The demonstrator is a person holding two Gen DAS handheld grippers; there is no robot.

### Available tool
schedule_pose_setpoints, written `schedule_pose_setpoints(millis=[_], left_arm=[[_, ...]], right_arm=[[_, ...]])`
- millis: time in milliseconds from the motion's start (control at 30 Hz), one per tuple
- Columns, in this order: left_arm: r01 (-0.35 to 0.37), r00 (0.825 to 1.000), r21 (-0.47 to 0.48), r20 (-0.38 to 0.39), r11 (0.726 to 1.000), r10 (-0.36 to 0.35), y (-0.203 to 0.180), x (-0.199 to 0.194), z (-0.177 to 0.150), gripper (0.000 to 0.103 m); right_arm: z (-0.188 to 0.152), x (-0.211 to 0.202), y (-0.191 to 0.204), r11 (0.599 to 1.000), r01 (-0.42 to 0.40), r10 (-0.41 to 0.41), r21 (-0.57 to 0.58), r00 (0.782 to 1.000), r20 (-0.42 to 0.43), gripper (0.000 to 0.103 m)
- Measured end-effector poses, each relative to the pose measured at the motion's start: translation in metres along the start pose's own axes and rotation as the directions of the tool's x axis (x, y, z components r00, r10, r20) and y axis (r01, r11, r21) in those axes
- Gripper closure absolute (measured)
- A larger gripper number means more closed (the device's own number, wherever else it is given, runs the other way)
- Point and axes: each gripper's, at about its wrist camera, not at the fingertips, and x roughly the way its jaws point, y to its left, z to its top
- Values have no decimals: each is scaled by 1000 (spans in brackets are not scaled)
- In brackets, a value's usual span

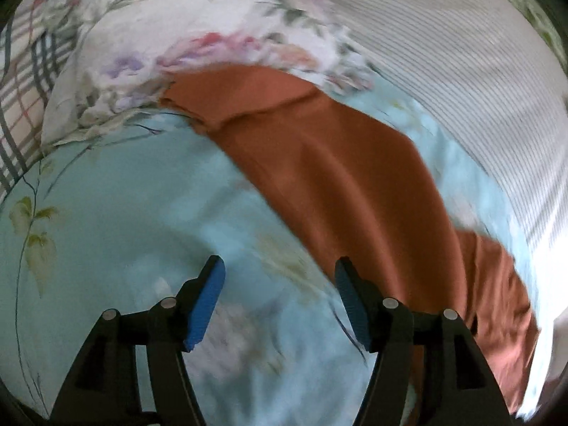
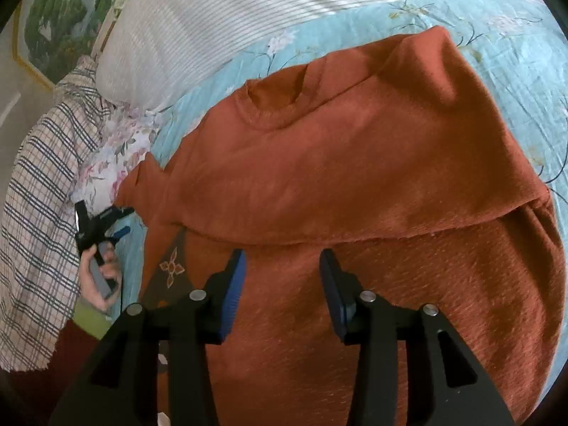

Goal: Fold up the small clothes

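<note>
Rust-orange knit: one sweater (image 2: pixel 355 184) lies spread on the blue floral sheet (image 2: pixel 497 35), directly ahead of and beneath the right gripper (image 2: pixel 282 259). Its round neckline sits ahead of the fingers, slightly left. The upper part is folded over the lower, the folded edge running crosswise just beyond the fingertips. A dark patterned patch shows to the left of the left finger; what it belongs to cannot be determined.

Right gripper: fingers wide apart, blue pads (image 2: pixel 234 294) exposed, nothing held. It hangs over the sweater's lower part; contact with the cloth cannot be confirmed.

Left gripper (image 1: pixel 280 266): fingers wide apart, nothing between the pads. It is over bare sheet (image 1: pixel 124 213). The sweater (image 1: pixel 337 163) runs as a diagonal band from ahead-left down past the right finger, whose base overlaps its edge in this view. The picture is motion-blurred.

In the right wrist view the left gripper (image 2: pixel 122 222) appears far left of the sweater's sleeve edge, held in a bare hand (image 2: pixel 97 277) with a green cuff.

Surroundings: a floral pillow (image 1: pixel 177 35) ahead-left of the left gripper; a white striped pillow (image 1: pixel 461 71) ahead-right; plaid fabric (image 2: pixel 39 195) at far left of the right gripper.
</note>
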Motion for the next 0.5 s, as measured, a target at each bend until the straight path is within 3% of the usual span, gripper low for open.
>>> schedule_pose_setpoints(millis=[233,400,500], left_arm=[[-17,999,-55,41,998,20,13,20,44,34],[3,999,-174,34,985,3,36,35,71,34],[-37,999,-116,26,993,40,27,41,73,33]], right_arm=[[-1,-1,5,1000,3,-3,-12,1000,-10,58],[-3,4,0,1000,13,-13,8,1000,-23,58],[-5,8,5,1000,3,-3,2,999,-34,58]])
